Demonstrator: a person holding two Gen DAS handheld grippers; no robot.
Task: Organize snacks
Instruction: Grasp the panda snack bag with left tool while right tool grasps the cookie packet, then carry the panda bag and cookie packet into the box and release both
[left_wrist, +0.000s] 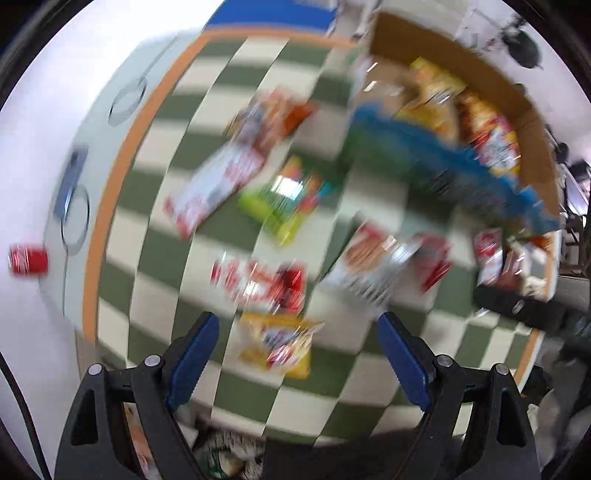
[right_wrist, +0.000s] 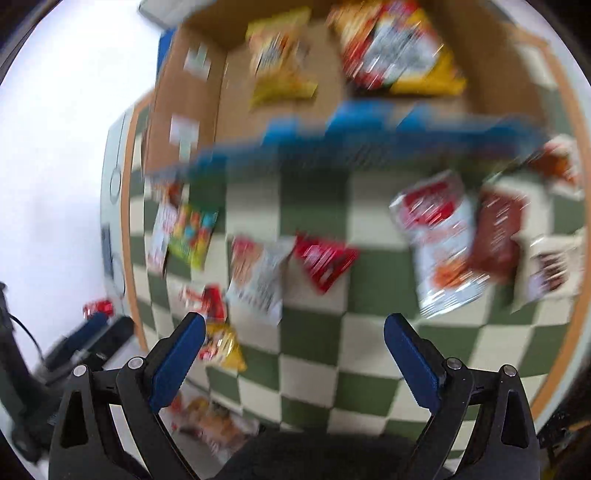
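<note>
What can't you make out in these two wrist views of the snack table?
- Packet print: motion blur smears every label in both views, including the green candy bag and the red packet.
- Cardboard box: its blue front edge hides the lower part of the inside in the right wrist view; the frame's top cuts off the rest.
- Red can: lettering unreadable, small and at the left wrist view's rim.
- Items below the table edge, lower left of the right wrist view: blurred, partly behind the jaws.

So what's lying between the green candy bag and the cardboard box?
In the right wrist view, only bare green-and-cream checkered cloth separates the green candy bag from the blue-edged brown cardboard box; blur hides anything small.
</note>
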